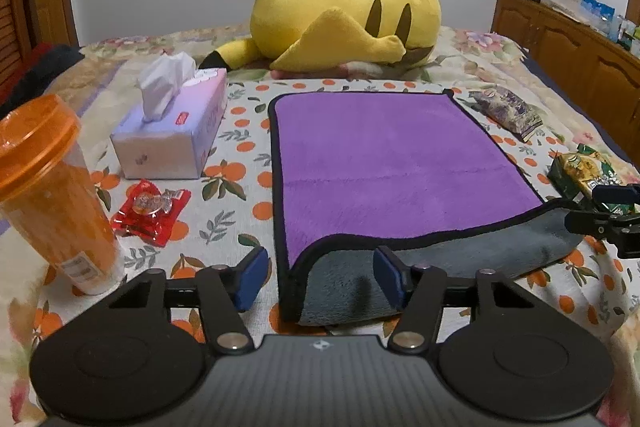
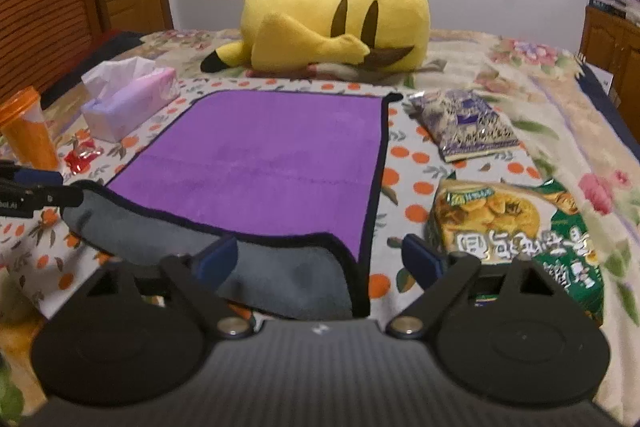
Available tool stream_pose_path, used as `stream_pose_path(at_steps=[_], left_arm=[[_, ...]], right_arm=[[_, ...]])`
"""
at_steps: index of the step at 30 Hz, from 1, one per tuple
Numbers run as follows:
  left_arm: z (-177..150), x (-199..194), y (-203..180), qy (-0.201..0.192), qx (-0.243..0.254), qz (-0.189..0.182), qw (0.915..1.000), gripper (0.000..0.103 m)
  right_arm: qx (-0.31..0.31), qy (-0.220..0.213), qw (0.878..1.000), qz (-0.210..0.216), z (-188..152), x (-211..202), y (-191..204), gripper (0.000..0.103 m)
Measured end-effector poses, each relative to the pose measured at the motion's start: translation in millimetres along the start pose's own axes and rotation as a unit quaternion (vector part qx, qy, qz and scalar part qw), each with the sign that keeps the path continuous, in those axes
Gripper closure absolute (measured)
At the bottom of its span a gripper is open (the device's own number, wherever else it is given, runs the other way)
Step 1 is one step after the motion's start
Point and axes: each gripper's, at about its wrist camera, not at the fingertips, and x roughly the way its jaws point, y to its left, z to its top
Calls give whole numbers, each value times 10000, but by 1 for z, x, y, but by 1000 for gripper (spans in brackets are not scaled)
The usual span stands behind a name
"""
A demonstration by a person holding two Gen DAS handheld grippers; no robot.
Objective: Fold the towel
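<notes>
A purple towel with a grey underside and black edging lies on the bed; its near edge is turned over, grey side up. My left gripper is open, its blue pads on either side of the towel's near left corner. In the right wrist view the towel lies ahead with the grey fold near. My right gripper is open around the near right corner. Neither holds the cloth. Each gripper shows at the other view's edge.
A yellow plush lies behind the towel. A tissue box, orange cup and red candy packet are left. Snack bags are right. A wooden cabinet stands far right.
</notes>
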Motion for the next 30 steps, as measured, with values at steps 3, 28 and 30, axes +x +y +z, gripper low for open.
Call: stream_pose_path(at_steps=[3,28,30], left_arm=[[0,4,1,43,-1,-6,10000,27],[-6,16,0,348,-58,-179,9992,51],[-6,16,-1,334,-49,-186,9993,53]], right_arm=[[34,115,9999,94,-1,6,-2,15],[213,490,9972,520,-4,19,-14,73],[201,496,9973,498,-4,19,-15,79]])
